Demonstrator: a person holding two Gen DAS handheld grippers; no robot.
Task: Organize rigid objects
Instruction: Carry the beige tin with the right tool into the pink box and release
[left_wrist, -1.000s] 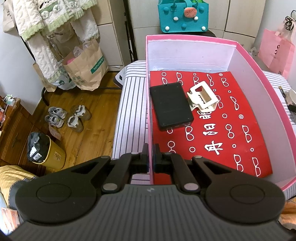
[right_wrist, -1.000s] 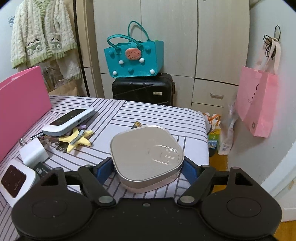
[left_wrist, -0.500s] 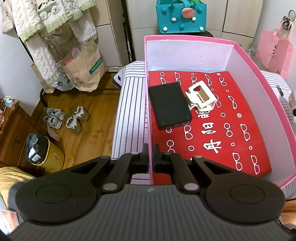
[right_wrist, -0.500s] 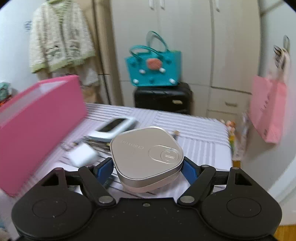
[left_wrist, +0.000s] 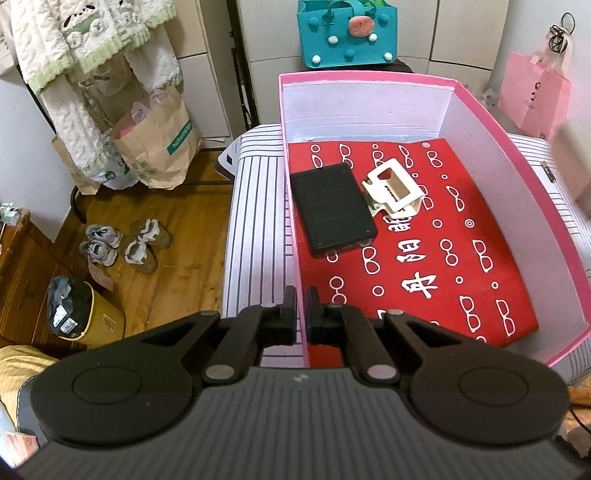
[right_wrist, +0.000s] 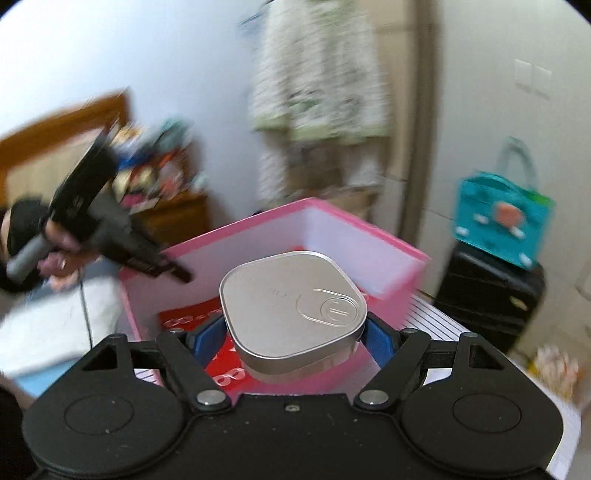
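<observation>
My left gripper is shut on the near left wall of the pink box. The box has white inner walls and a red liner with white glasses print. A black flat case and a white clip-like piece lie inside it. My right gripper is shut on a silver rounded-square tin and holds it in the air above the near side of the pink box. The left gripper also shows in the right wrist view, held by a hand.
The box stands on a striped table. A teal bag sits behind it on a black suitcase. A pink bag hangs at right. Shoes, paper bags and a yellow bin are on the wood floor at left.
My right gripper has lifted the tin off the striped table and swung left, now over the pink box. My left gripper keeps its hold on the box wall.
</observation>
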